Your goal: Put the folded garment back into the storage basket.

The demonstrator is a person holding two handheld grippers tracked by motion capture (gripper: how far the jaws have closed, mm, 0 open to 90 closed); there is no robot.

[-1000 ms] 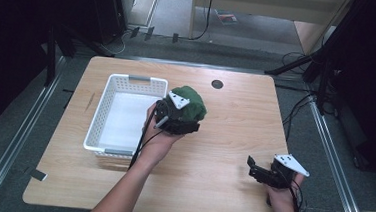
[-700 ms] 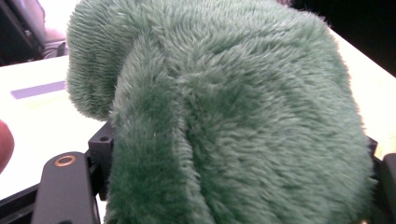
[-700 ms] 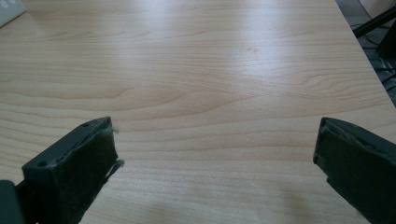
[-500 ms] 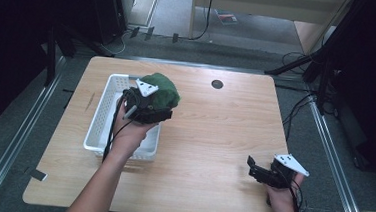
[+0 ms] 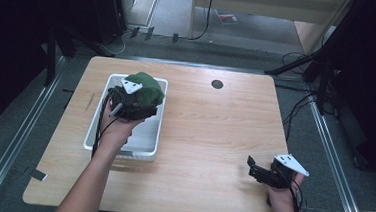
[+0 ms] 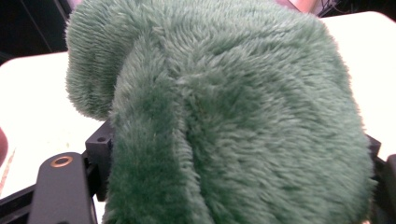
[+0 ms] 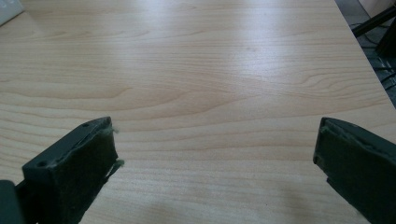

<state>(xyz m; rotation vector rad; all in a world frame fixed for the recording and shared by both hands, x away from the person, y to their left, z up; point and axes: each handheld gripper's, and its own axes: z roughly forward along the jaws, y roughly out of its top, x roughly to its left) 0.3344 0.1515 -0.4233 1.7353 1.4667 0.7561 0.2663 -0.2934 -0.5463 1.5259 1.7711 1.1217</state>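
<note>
A light wooden rectangular table (image 5: 214, 138) is seen from above, with a white plastic slatted basket (image 5: 157, 134) standing on its left half. The left gripper (image 5: 133, 102) is held by the person's left hand (image 5: 116, 128) above the far part of the basket, and a dark green, fluffy plush bundle (image 5: 147, 88) is clamped between its jaws; the bundle is raised over the basket's far end, partly overlapping the far rim as seen from above. In the left gripper view the green plush (image 6: 224, 116) is pressed up close to the camera, its long pile bulging out past the black jaws on either side, with pale surface visible behind it. The right gripper (image 5: 254, 170) is held low near the table's near right corner by the right hand (image 5: 282, 195), well apart from the basket, with its grey three-cornered plate (image 5: 292, 163) on top. In the right gripper view its two black padded jaws are spread wide apart over bare wood grain (image 7: 210, 84), with nothing between them, and a few green fibres are stuck to the left pad. A small dark round disc (image 5: 217, 84) is set into the tabletop near the far edge.
</note>
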